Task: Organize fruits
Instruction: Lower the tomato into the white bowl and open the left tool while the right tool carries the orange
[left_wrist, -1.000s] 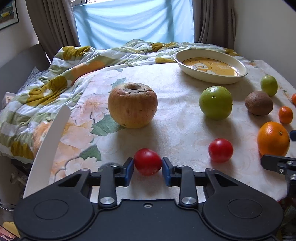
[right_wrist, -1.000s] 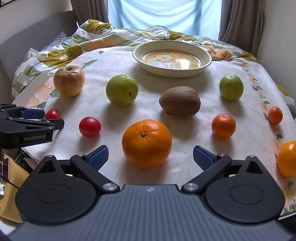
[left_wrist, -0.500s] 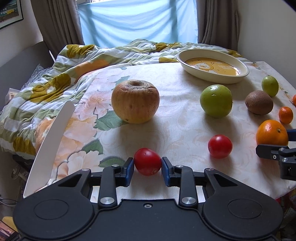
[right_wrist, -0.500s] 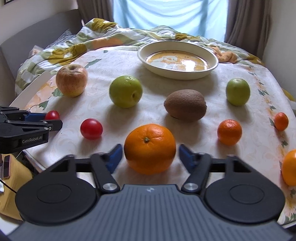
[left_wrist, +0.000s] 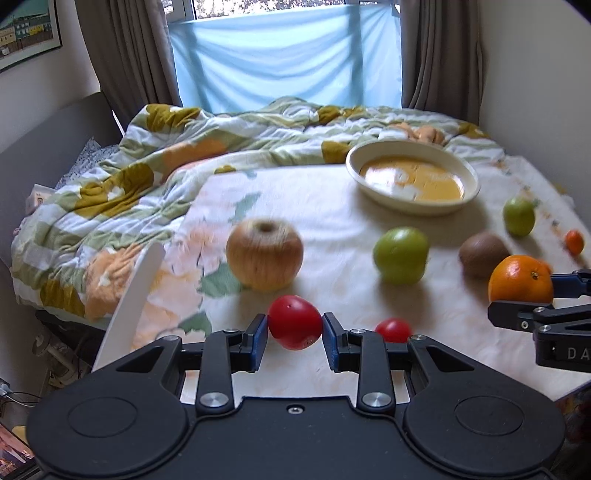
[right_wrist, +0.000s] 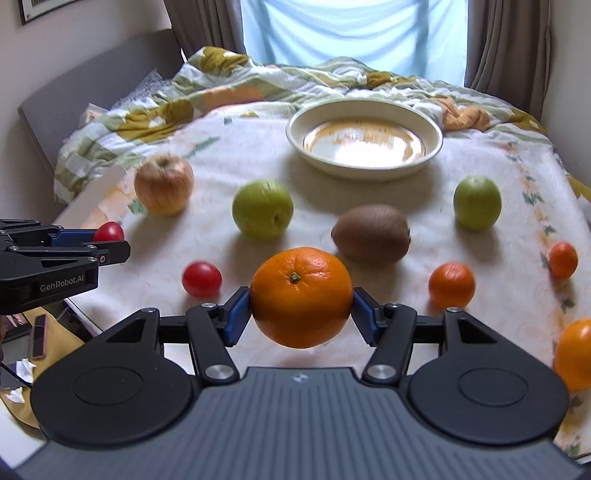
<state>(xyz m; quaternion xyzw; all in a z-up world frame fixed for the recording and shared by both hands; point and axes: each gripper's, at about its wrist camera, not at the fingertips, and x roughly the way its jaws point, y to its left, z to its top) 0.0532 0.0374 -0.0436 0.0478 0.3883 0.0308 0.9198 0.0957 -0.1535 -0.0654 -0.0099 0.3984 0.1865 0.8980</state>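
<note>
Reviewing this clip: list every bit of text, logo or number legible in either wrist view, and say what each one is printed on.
"GenRobot.AI": white print on the side of the left claw, seen in the right wrist view.
"DA": cut off by the frame edge, on the body of the right claw, seen in the left wrist view.
Framed picture on the wall: markings along its edge, too small to read.
Small emblem on the right claw's grey housing: a symbol, no letters.

My left claw: black w/ blue pads, red tomato btwn them. My right claw: same black/blue, orange bright orange. Bowl: cream rim, orange-yellow inside. Two apples green, one reddish-tan. Kiwi brown. Table cloth: cream, pale floral print. Blanket: green/white/mustard patches.
</note>
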